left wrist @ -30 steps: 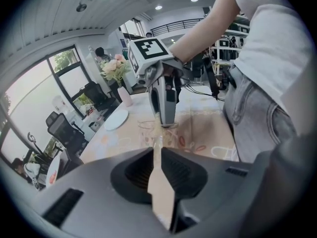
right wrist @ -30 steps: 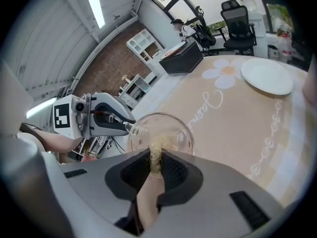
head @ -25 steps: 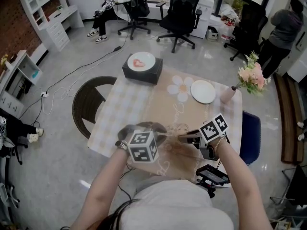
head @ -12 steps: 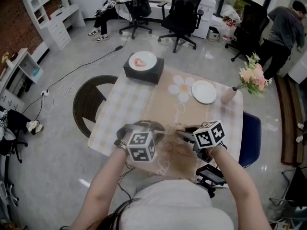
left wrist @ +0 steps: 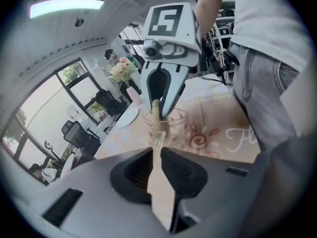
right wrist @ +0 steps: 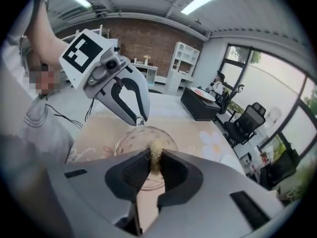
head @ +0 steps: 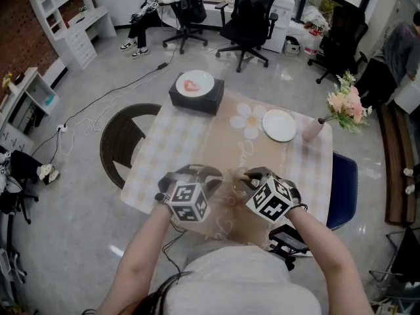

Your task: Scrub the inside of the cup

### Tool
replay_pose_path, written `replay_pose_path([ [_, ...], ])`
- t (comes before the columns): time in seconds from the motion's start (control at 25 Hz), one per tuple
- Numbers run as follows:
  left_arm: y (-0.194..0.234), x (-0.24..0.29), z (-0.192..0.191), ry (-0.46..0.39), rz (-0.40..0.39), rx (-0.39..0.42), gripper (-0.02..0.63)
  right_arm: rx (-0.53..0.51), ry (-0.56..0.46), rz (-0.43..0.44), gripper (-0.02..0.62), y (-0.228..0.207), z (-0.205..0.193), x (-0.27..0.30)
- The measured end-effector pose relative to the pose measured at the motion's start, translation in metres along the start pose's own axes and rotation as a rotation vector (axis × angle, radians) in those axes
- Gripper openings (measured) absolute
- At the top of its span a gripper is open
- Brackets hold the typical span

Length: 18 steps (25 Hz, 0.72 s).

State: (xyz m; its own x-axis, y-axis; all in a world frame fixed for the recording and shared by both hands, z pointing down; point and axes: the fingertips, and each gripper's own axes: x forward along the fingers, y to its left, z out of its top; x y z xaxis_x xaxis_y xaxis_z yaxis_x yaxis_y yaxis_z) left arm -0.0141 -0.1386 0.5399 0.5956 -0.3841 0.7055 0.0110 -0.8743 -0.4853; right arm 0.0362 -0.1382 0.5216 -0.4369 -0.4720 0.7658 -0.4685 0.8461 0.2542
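The cup (left wrist: 166, 125), of clear glass, stands on the near part of the table (head: 223, 143), between the person's two hands. In the head view it is nearly lost against the beige cloth (head: 259, 156) and is partly covered by the marker cubes (head: 271, 199). The left claw (left wrist: 154, 144) is drawn narrow and pinches the cup. The right gripper view shows its two tips meeting on the far side of the rim, but whether they grip bare wall or a handle cannot be told. The right claw (right wrist: 154, 157) is clamped on a pale, fibrous scrubber (right wrist: 156, 150). The scrubber's lower end reaches down inside the cup, and the rest of it is hidden between the pads. In that view the claw's grey body cuts off the near half of the cup and its base. At the far right of the table lie a white plate (head: 279, 125) and a pink vase (head: 312, 128) of flowers (head: 348, 100). On the far edge sits a black box (head: 190, 104).
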Motion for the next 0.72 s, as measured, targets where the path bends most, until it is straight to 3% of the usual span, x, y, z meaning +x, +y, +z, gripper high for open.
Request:
replay_pose_path([
  [0.08,0.001,0.001,-0.004,-0.010,0.014,-0.017,0.052,-0.049,0.007,-0.014,0.055,0.001,0.000,0.002],
  [0.2,0.002,0.003,-0.007,-0.023,0.016,-0.046,0.052,-0.039,0.023,0.015,0.055,0.000,-0.001,0.008],
  [0.4,0.001,0.003,-0.011,-0.028,0.001,-0.064,0.052,0.045,0.074,0.202,0.055,0.013,-0.001,0.015],
  [0.56,0.001,0.004,-0.012,-0.021,0.006,-0.061,0.052,0.036,0.120,0.358,0.055,0.031,-0.003,0.016],
  [0.72,0.001,0.005,-0.012,-0.013,0.004,-0.045,0.052,0.062,0.108,0.427,0.054,0.035,-0.002,0.014],
])
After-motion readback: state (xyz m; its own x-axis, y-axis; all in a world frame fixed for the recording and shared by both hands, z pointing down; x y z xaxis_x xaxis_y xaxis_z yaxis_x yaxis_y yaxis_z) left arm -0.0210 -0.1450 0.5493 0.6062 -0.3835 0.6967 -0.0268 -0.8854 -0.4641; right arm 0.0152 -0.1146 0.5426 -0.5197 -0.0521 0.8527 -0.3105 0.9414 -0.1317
